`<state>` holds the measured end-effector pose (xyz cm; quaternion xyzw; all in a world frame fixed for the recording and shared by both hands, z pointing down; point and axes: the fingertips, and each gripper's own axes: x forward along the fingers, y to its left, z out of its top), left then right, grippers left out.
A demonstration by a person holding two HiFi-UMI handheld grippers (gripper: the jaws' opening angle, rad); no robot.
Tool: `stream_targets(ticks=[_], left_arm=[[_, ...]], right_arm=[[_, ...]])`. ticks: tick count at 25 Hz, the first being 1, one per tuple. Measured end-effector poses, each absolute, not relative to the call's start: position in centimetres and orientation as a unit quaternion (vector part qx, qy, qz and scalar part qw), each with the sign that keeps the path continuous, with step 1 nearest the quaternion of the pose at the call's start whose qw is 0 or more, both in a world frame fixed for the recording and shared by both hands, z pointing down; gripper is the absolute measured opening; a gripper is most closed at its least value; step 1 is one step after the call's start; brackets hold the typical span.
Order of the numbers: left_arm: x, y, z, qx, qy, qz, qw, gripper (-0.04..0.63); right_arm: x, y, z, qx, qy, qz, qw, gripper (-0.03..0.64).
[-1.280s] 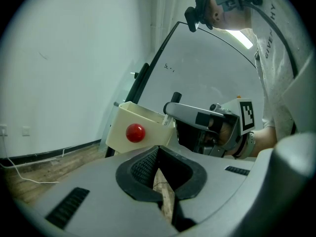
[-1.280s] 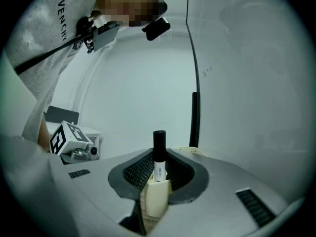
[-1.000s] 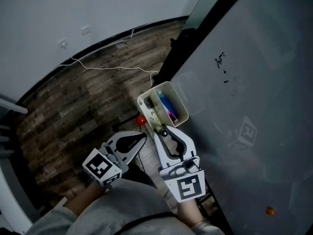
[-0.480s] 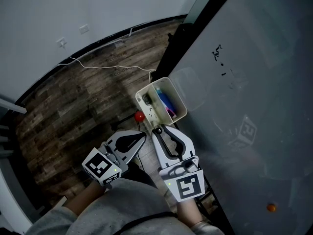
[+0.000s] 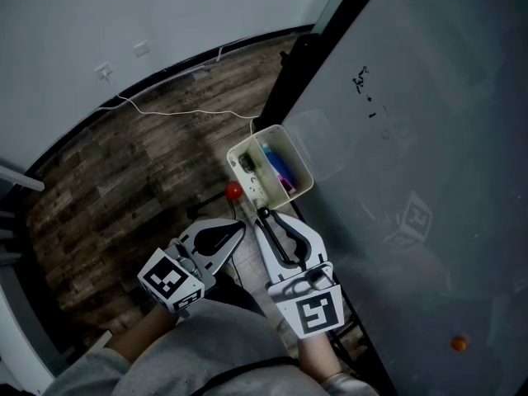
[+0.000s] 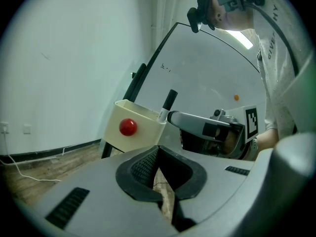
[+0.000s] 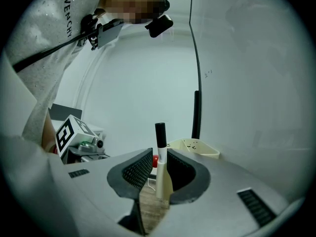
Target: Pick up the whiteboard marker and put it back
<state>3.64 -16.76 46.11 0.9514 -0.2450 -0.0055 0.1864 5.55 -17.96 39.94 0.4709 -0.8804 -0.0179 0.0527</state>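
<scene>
Two grippers point level toward a cream bin [image 5: 244, 174] that hangs at the left edge of a whiteboard [image 5: 412, 139]. The right gripper [image 5: 264, 218] is clamped on the whiteboard marker [image 7: 160, 154]. In the right gripper view the marker stands upright between the pads, black cap on top. Its white body presses on the right-hand pad, with at most a sliver of gap at the other, and its lower end hangs free above the wooden floor [image 5: 124, 188]. With nothing under it, I judge it gripped, though perhaps lightly. The left gripper [image 5: 242, 229] has its jaws together on nothing, and sits to the left of the right one and a little nearer the person.

The bin lies just beyond the right gripper's tips and slightly to the right, with its near wall just beside the marker. Seen from the left gripper view, the cap stands above the rim. The marker's long axis is vertical and the bin opens upward, so no turning looks needed. The next move is probably a short carry far and right until the lower end is over the opening, then down, then release.

Blue and pink pens [image 5: 280, 172] already fill the right side of the bin, and the left side looks freer. A red ball [image 5: 234, 190] sits on the bin's left outer wall. The right hand is the nearer one, and the left looks idle.
</scene>
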Motion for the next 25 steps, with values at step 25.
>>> stream_targets(ticks=[25], left_arm=[[2.6,-15.3,42.3,0.944,-0.298,-0.026,0.140,0.015]], right_arm=[[5.9,-14.5,39.1,0.466,-0.882,-0.022,0.064,0.021]])
